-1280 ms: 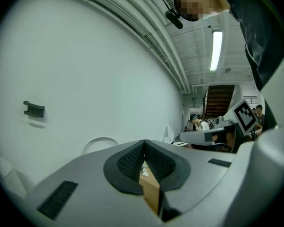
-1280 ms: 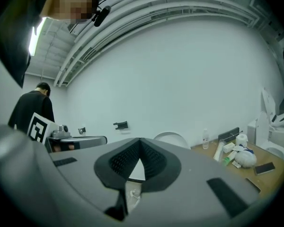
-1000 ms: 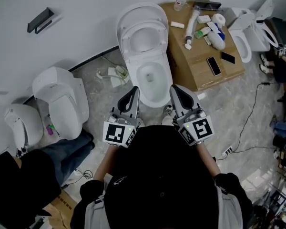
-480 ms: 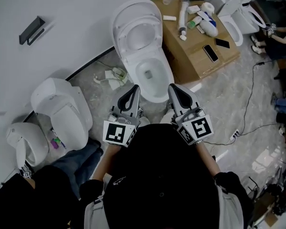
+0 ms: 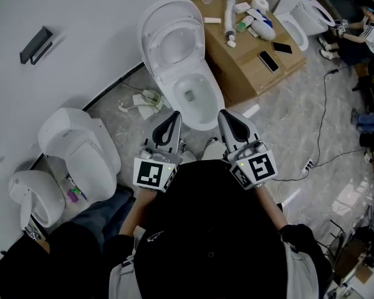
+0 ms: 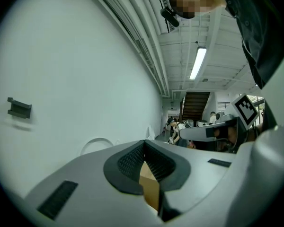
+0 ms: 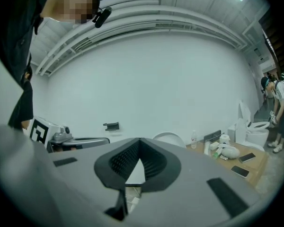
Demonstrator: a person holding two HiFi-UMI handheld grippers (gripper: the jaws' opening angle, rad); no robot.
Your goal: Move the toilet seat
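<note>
The white toilet (image 5: 190,95) stands against the wall, with its seat and lid (image 5: 173,33) raised and leaning back. My left gripper (image 5: 172,118) and right gripper (image 5: 223,117) hover side by side just in front of the bowl, both shut with nothing between their pads. They point at the toilet and touch nothing. From the left gripper view, its closed jaws (image 6: 144,143) face the wall, with the lid's rim (image 6: 97,143) just above them. In the right gripper view, the closed jaws (image 7: 139,141) sit below the raised lid (image 7: 169,138).
A cardboard box (image 5: 255,55) to the toilet's right carries bottles and phones. Two more toilets (image 5: 81,148) (image 5: 31,195) stand at the left and another (image 5: 293,11) at the top right, near a person (image 5: 361,30). A cable (image 5: 324,104) crosses the floor. A bracket (image 5: 36,44) is on the wall.
The head view has turned a little, so the toilet and box sit slightly further up and left. Both grippers keep their place and stay shut.
</note>
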